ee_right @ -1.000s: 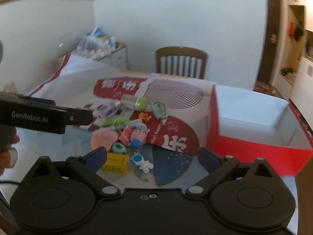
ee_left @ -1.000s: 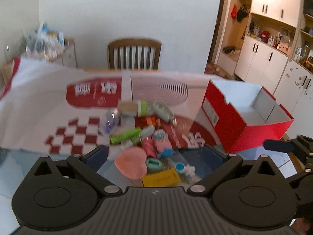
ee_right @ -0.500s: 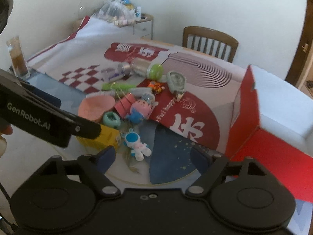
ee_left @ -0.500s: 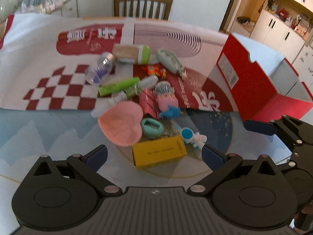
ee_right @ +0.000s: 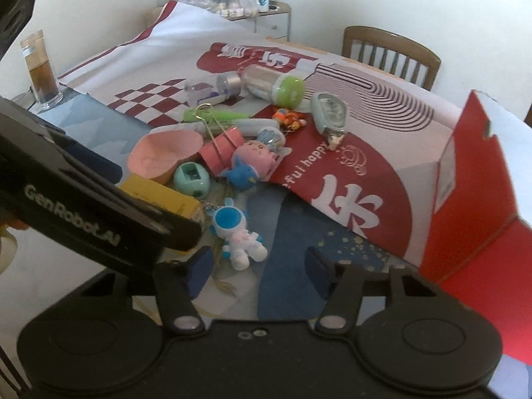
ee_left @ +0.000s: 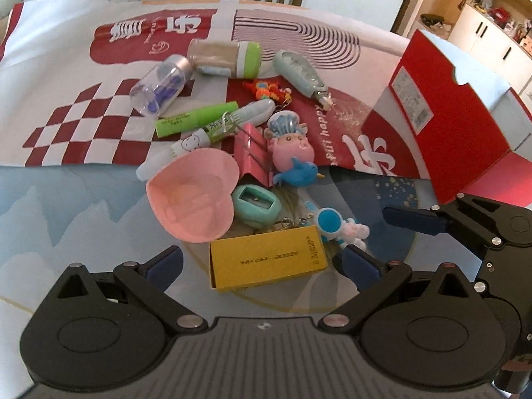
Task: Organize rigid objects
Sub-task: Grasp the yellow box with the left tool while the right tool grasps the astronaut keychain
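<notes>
Left gripper (ee_left: 262, 266) is hovering low over the near edge of the pile, jaws spread wide and gripping nothing. The yellow box (ee_left: 267, 261) is lying flat directly between and just ahead of the two blue fingertips (ee_left: 165, 265), nearest item of the whole heap. Its long axis is running left-right, across the jaw opening, so the fingers are facing its short ends; the span looks wider than the box, though only just.

Right gripper (ee_right: 256, 266) is also gaping wide and empty, pointing at the astronaut figure (ee_right: 237, 234), which is lying on the glass table (ee_right: 286, 229) just ahead of its left fingertip. In its view the left gripper is crossing the near-left corner and covering part of the yellow box.

Judgement: the left side is nearer the box, the right nearer the astronaut; either could go first.

Crowding around the box: the pink heart dish (ee_left: 193, 196) is touching or overlapping its far-left corner, the teal sharpener (ee_left: 255, 204) is sitting just beyond its far edge, the astronaut is touching its right end with a keychain trailing over the top. The right fingertip risks catching the astronaut.

Open room: bare glass near and left of the box; more on the right, toward the red shoebox (ee_left: 442, 123), standing open at far right, well apart from the pile. Probable destination, path unobstructed except for the other gripper.
</notes>
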`<state>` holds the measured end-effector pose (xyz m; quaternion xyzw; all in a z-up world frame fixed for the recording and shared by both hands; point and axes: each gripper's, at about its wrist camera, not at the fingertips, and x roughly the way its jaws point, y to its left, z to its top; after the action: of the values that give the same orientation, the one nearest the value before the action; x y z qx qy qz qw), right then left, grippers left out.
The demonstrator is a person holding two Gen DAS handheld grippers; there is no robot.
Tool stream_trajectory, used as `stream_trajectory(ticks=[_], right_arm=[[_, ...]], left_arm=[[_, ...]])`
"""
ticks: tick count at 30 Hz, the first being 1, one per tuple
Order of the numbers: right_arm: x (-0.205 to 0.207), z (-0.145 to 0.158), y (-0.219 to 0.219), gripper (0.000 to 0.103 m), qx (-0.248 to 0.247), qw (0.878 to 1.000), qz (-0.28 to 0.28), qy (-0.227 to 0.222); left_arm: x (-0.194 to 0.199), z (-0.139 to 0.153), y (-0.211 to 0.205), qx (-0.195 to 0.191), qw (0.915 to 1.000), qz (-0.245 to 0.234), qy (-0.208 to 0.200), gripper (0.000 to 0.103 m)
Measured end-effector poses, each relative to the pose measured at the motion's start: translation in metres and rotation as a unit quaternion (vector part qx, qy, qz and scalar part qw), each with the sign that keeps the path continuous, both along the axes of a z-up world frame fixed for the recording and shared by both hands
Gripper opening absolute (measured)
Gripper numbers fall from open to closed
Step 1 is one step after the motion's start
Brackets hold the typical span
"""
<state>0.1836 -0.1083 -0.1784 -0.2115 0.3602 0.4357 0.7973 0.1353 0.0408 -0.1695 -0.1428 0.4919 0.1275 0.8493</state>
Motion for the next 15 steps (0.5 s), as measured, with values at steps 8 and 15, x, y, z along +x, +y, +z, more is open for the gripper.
stream_trajectory(ticks=[8, 15], right_arm=[[0.002, -0.003, 0.013, 0.042, 0.005, 1.000, 0.023, 0.000], [0.000, -0.003, 0.016, 0.028, 0.003, 1.000, 0.030, -0.005]], left_arm=[[-0.001, -0.006, 0.007, -0.015, 0.9997, 0.017, -0.002, 0.079], [-0.006, -0.004, 0.011, -0.026, 0.9993, 0.025, -0.005, 0.076]])
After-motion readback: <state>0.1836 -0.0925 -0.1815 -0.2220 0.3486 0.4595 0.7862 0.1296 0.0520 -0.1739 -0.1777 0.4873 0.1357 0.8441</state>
